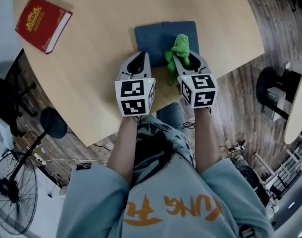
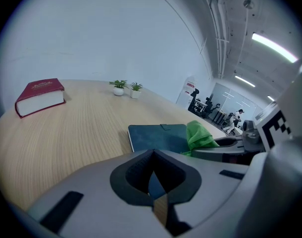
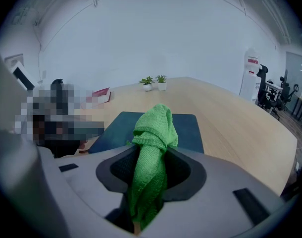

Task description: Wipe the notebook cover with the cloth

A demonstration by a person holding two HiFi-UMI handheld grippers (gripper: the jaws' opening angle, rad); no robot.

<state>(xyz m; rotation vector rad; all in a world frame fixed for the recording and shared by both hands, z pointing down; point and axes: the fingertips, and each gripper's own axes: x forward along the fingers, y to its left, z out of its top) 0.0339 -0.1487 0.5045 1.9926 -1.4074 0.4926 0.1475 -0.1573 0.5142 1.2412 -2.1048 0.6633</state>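
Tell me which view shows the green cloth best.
Right gripper view: the green cloth fills the centre, clamped in the right claw, folds clear. Head view shows it small over the notebook; left gripper view catches only a bunched part.

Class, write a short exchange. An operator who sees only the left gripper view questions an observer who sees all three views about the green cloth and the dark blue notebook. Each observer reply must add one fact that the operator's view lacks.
Operator: The cloth shows to the right of my jaws. Is anything holding it?
Observer: Yes. In the right gripper view, the right gripper is shut on it, and the cloth bunches up above the jaws.
Operator: Where are the two grippers relative to the notebook?
Observer: In the head view, they lie side by side at its near edge. The left gripper is at the near left corner and the right gripper is toward the near right corner.
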